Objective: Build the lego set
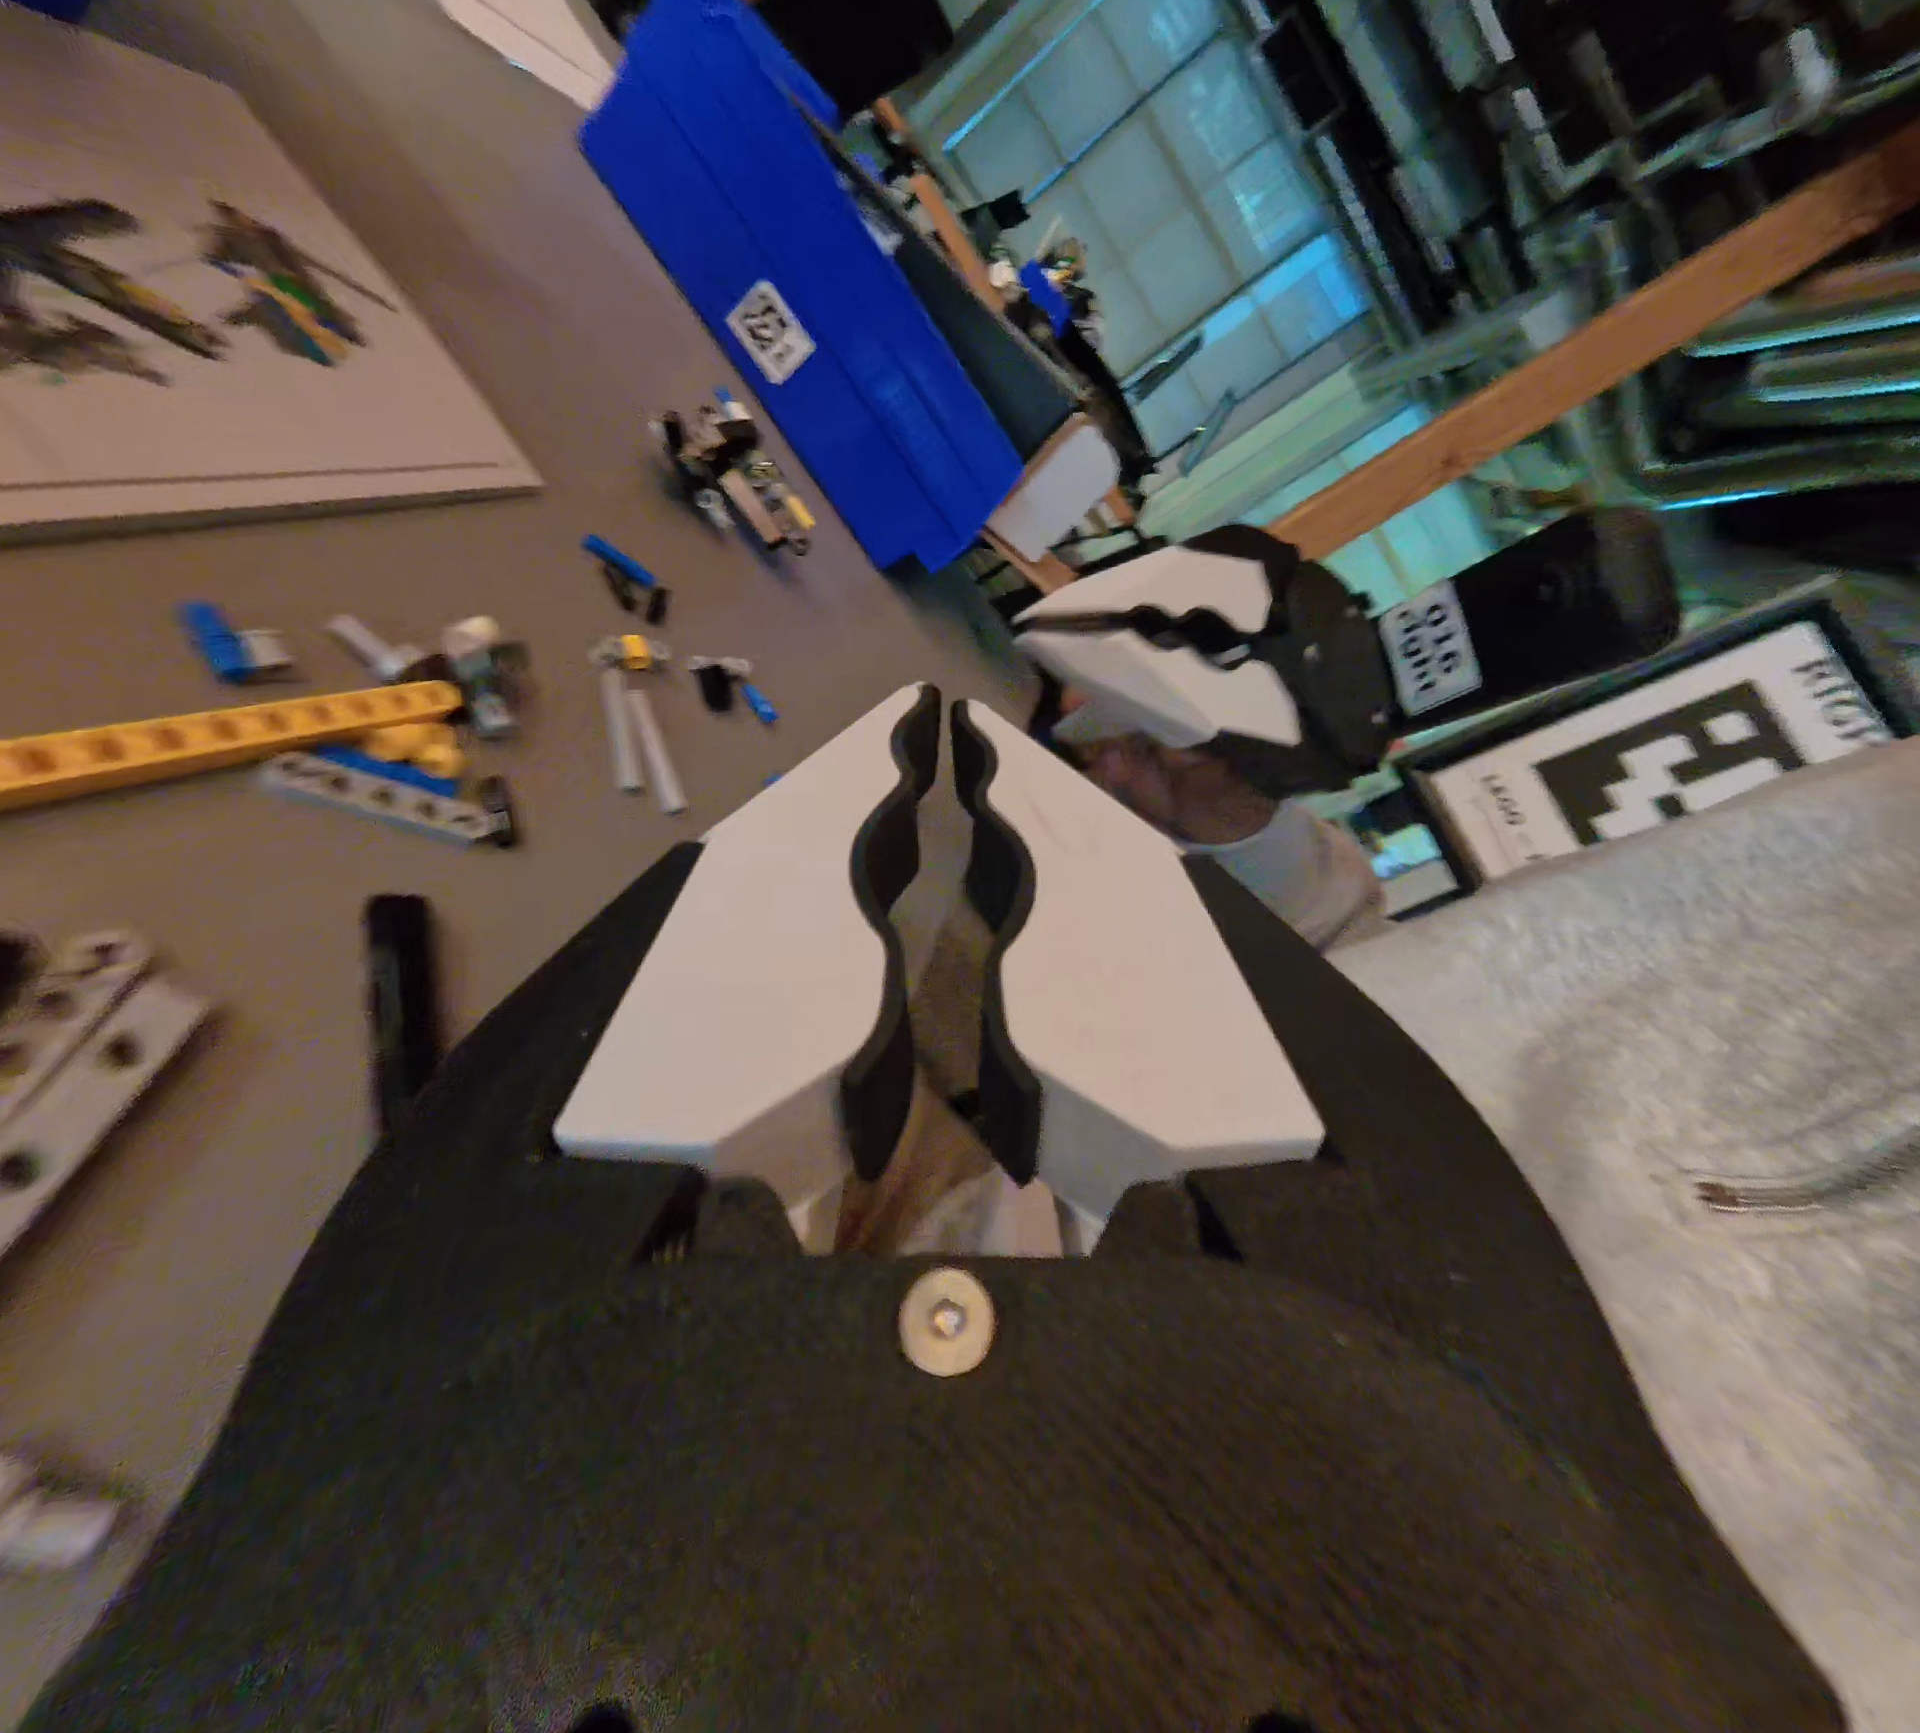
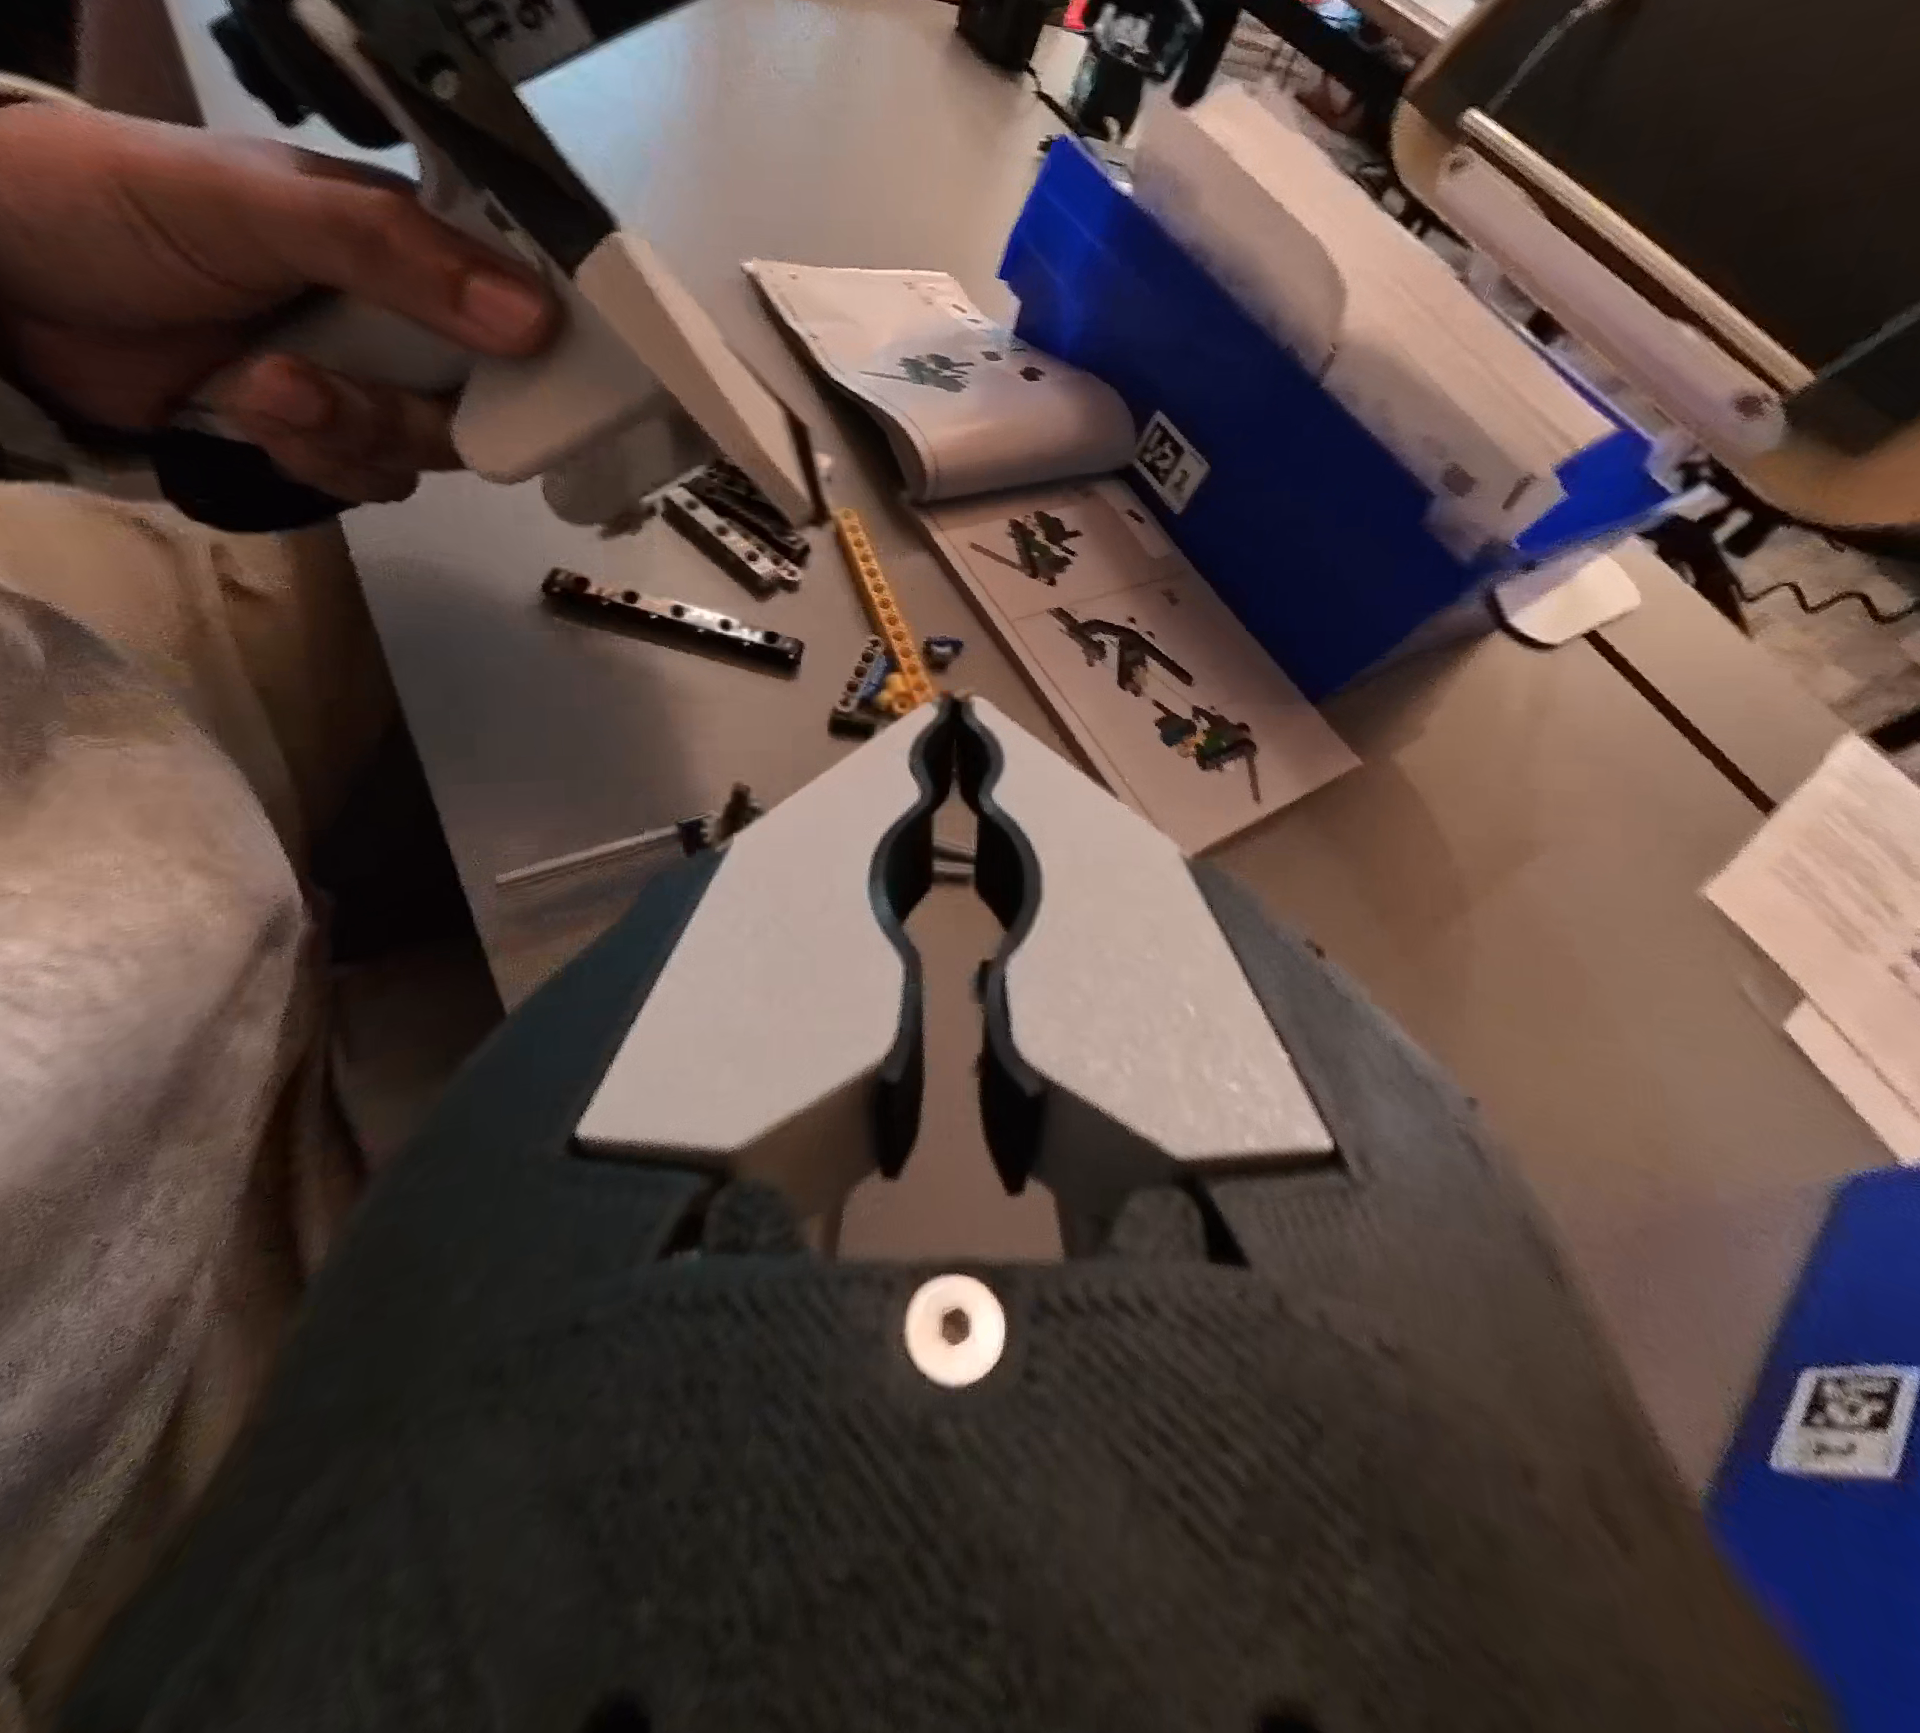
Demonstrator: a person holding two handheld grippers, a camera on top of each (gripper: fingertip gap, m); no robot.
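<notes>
Loose lego pieces lie on the grey table (image 1: 499,249): a long yellow beam (image 1: 229,738) (image 2: 883,603), a grey beam (image 1: 384,795), a black beam (image 2: 675,613), grey holed beams (image 1: 94,1060) and a small part-built assembly (image 1: 727,468). My left gripper (image 1: 945,707) is held tilted above the table, its jaws almost touching with nothing between them; it also shows in the right wrist view (image 2: 727,436), held by a hand. My right gripper (image 2: 954,715) is shut and empty, hovering near the end of the yellow beam; it also shows in the left wrist view (image 1: 1195,634).
An open instruction booklet (image 2: 1122,675) (image 1: 208,333) lies beside a blue bin (image 2: 1278,478) (image 1: 790,301). A second blue bin (image 2: 1829,1434) is at the near right, with papers (image 2: 1849,904) beyond it. The person's grey garment (image 2: 125,956) fills the left. Some 6 centimeters of space lies between my two pairs of fingers.
</notes>
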